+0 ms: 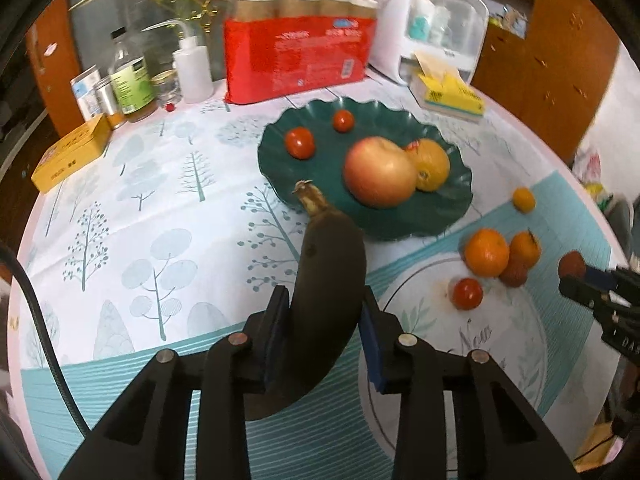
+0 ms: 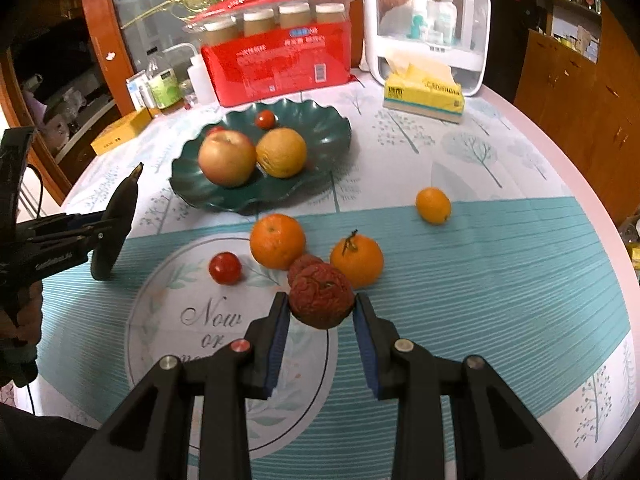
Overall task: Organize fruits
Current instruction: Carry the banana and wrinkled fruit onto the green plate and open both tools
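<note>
My left gripper (image 1: 325, 298) is shut on a dark overripe banana (image 1: 328, 264) and holds it above the table, just short of the green scalloped plate (image 1: 276, 184). The plate holds an apple (image 1: 379, 171), a yellow-orange fruit (image 1: 432, 165) and two small tomatoes (image 1: 299, 142). My right gripper (image 2: 321, 307) is shut on a red lychee (image 2: 321, 300), lifted over the tablecloth. Two tangerines (image 2: 277, 241) (image 2: 357, 260), another lychee (image 2: 302, 265), a tomato (image 2: 225, 267) and a kumquat (image 2: 433, 205) lie on the cloth. The banana also shows in the right wrist view (image 2: 116, 220).
Behind the plate stand a red pack of jars (image 2: 276, 62), a yellow tissue box (image 2: 424, 94), a white storage case (image 2: 426, 20), bottles (image 1: 132, 76) and a yellow box (image 1: 70, 152). The round table's edge (image 2: 580, 184) curves on the right.
</note>
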Motion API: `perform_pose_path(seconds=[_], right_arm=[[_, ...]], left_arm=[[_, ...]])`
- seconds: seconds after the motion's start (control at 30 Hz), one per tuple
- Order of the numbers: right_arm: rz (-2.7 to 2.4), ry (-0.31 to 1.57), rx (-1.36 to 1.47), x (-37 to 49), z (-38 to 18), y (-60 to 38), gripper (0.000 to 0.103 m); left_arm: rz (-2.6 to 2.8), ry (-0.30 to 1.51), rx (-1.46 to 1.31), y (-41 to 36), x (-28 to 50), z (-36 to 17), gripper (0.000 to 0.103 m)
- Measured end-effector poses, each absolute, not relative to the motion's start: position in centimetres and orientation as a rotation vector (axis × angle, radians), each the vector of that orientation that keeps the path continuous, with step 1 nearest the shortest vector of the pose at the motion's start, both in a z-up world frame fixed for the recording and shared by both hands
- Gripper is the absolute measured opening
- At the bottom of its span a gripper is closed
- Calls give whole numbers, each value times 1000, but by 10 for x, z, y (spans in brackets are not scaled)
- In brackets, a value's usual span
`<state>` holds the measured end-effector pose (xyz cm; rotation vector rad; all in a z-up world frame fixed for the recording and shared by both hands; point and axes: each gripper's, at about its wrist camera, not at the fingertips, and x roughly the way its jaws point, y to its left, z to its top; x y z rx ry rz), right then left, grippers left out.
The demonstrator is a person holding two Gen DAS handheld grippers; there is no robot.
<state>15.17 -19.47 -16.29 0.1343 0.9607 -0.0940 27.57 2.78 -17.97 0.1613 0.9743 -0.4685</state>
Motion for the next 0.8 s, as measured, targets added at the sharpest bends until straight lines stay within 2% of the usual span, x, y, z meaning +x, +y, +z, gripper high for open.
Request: perform_pose_path(seconds=[0.8], right_arm=[[122, 868, 103, 215, -118, -219, 33]], left_arm=[[-335, 816, -11, 7, 327, -113, 30]])
